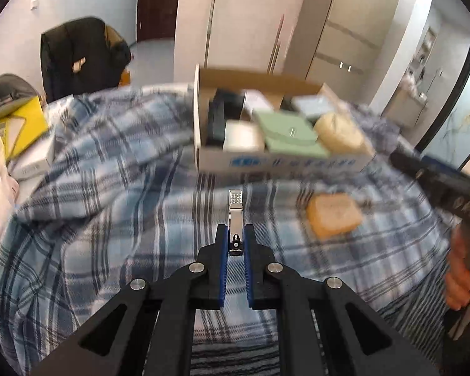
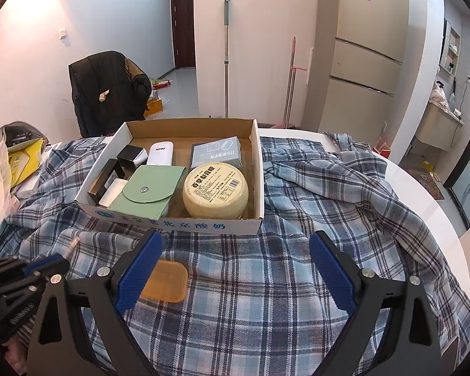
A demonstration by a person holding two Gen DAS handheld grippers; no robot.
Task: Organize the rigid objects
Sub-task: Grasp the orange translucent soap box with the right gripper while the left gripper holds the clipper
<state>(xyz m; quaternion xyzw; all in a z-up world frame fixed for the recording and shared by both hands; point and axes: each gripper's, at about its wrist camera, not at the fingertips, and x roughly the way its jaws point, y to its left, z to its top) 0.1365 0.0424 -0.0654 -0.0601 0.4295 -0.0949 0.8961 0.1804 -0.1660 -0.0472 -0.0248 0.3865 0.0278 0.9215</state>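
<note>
2 views cover the same plaid-covered surface [image 2: 266, 282] but tell different things. From the left wrist, the left tongs [image 1: 235, 238] are pinched narrow on a chrome nail clipper [image 1: 235, 216], which sticks straight out ahead of the blue pads, held clear above the plaid cloth [image 1: 109, 188]. Most of this view is smeared, so the cardboard box [image 1: 266, 159] ahead of the tongs and its contents read only as blurred blocks of green, cream and grey. Ahead and to the right of the left tongs lies an orange case [image 1: 333, 216] on the cloth, and further right the other tool's black body is seen with the person's fingers [image 1: 460, 282] on it.

From the right wrist all is sharp. The right tongs [image 2: 235, 266] stand wide apart with nothing between them. Just behind the left finger's blue pad [image 2: 138, 269] lies the orange case [image 2: 164, 282]. Straight ahead sits the cardboard box [image 2: 178, 224], holding a green pouch [image 2: 150, 191], a round cream tub [image 2: 216, 191], a grey packet [image 2: 216, 155], a white device [image 2: 161, 153] and black items [image 2: 128, 155]. The left tongs [image 2: 65, 250] appear at the far left, the clipper tip barely showing.
</note>
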